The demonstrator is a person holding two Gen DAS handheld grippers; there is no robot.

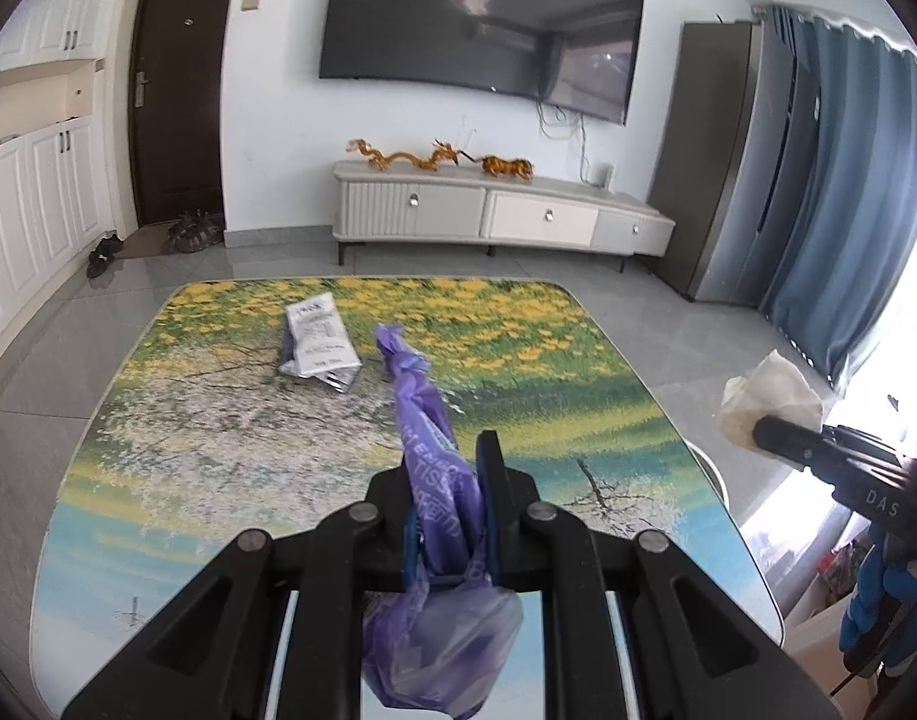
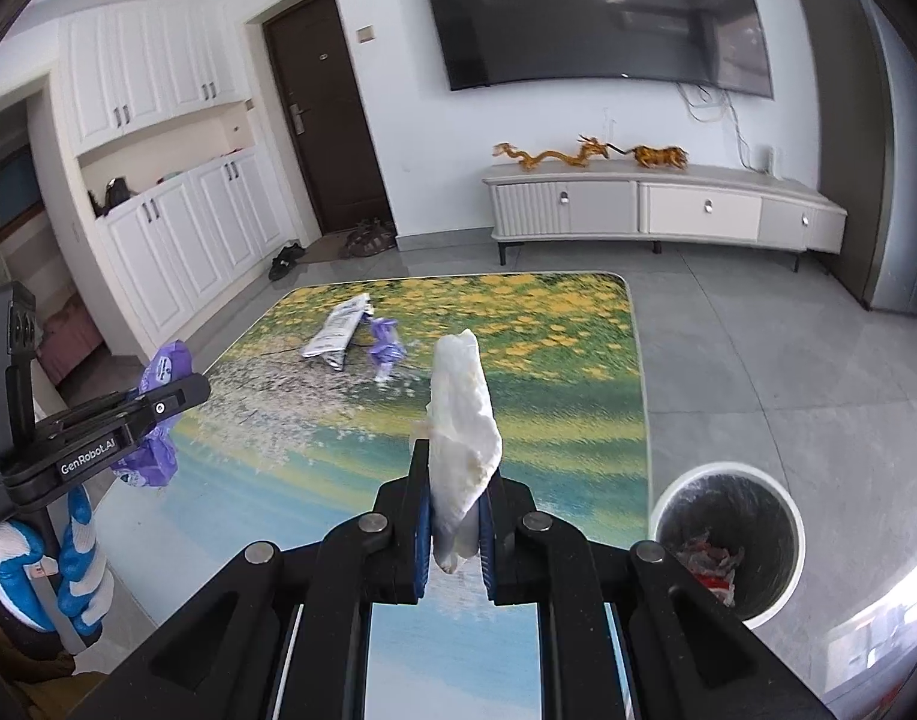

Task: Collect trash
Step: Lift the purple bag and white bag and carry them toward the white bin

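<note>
Flower-printed table (image 2: 578, 420) still carries a white wrapper (image 2: 337, 333) at its far left. My left gripper (image 1: 452, 480) clamps a purple wrapper (image 1: 434, 468), my right gripper (image 2: 455, 480) a crumpled tissue (image 2: 461, 414); the bin (image 2: 728, 474) on the near right already holds scraps, so both drops remain.

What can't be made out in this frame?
- Print on the white printed packet: too small, both views.
- Contents of the round white trash bin: dark, partly cut by the right gripper.
- Purple plastic wrapper's lower end: cut off, left wrist view, in the left gripper.
</note>
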